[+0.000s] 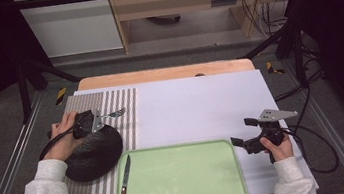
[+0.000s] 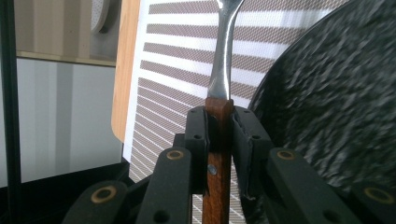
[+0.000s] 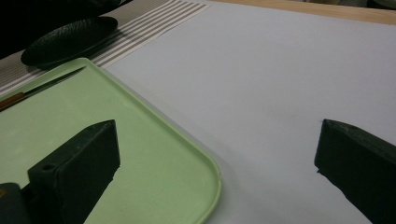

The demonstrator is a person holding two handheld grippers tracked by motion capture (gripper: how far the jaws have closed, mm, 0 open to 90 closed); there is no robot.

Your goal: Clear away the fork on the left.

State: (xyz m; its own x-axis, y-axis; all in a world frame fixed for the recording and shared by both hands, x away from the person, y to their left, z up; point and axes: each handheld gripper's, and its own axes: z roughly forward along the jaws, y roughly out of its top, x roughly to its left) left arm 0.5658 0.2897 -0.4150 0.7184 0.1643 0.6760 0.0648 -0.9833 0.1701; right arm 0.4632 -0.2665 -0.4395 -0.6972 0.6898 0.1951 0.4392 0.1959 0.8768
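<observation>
Green tray (image 1: 186, 181) nearest, knife (image 1: 123, 188) on its left rim, fork (image 1: 114, 114) lifted farther back.

On the counter (image 1: 201, 108) the knife already rests at the tray's left edge. Just beyond, the right gripper (image 1: 243, 133) waits beside the tray, fingers (image 3: 79, 168) spread wide around nothing. Farther left, over the black plate (image 1: 92, 155) and striped mat (image 1: 121, 106), the left gripper (image 1: 96, 120) has its fingers (image 2: 198, 140) clenched on the fork's wooden handle (image 2: 217, 158). The fork seems bound for the tray; the plate looks left to move.
</observation>
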